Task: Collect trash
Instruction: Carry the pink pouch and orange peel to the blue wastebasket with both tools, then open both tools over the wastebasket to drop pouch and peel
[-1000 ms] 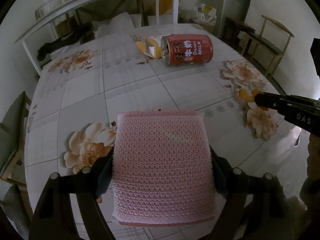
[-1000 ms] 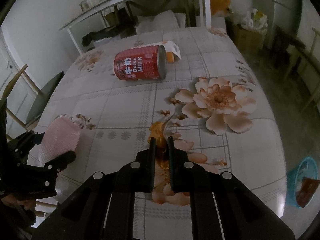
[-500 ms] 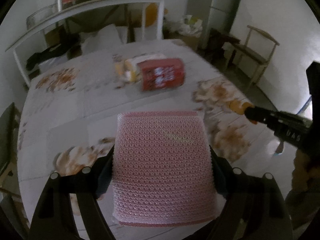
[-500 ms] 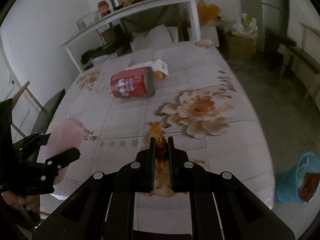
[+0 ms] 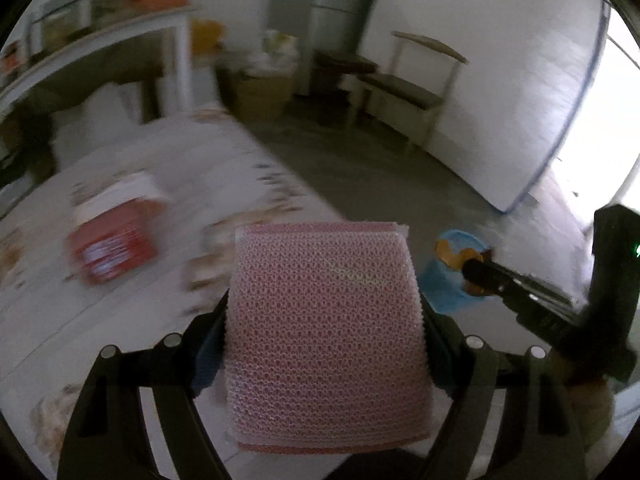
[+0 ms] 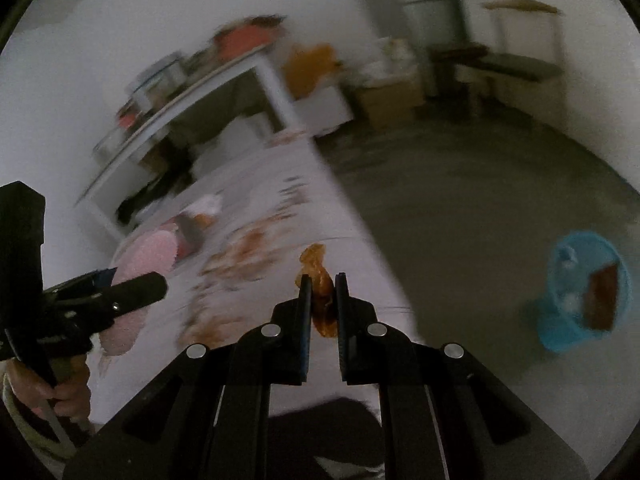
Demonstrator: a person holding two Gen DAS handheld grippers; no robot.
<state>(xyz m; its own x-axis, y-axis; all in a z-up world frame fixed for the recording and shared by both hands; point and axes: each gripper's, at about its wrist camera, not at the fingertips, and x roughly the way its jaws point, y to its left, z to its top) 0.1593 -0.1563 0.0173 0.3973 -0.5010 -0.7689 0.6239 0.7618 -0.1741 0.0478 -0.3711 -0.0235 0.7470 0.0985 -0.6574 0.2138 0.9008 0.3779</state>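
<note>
The left gripper (image 5: 326, 320) has its fingers (image 5: 208, 344) spread wide and pressed against the two sides of a pink foam net sleeve (image 5: 326, 332), a soft, squarish pad of honeycomb mesh that fills the whole gap between them and sticks out past their tips. The right gripper (image 6: 322, 300) has its fingers (image 6: 304, 320) nearly closed, pinching a small orange-brown scrap (image 6: 320, 296) that looks thin, crinkled and glossy, like peel or a wrapper; its twisted upper end pokes out above the tips. In the left view that same scrap (image 5: 452, 254) shows as a curled orange piece at the end of the right gripper's dark fingers. Beyond and to the left of both pairs of fingers lies the counter (image 5: 140, 280), covered in a pale checked cloth with blurred flower prints. On it, left of the left fingers, a red can (image 5: 110, 246) lies on its side, with a white carton (image 5: 120, 192) just behind it; both are blurred. To the right of the right fingers, down on the grey floor, stands a round blue mesh basket (image 6: 584, 292) with a brown flat piece (image 6: 602, 300) and some white scraps inside. In the left view the basket (image 5: 444, 292) sits just behind the held scrap. Farther off, a wooden chair (image 5: 412, 84) stands by the wall.
</note>
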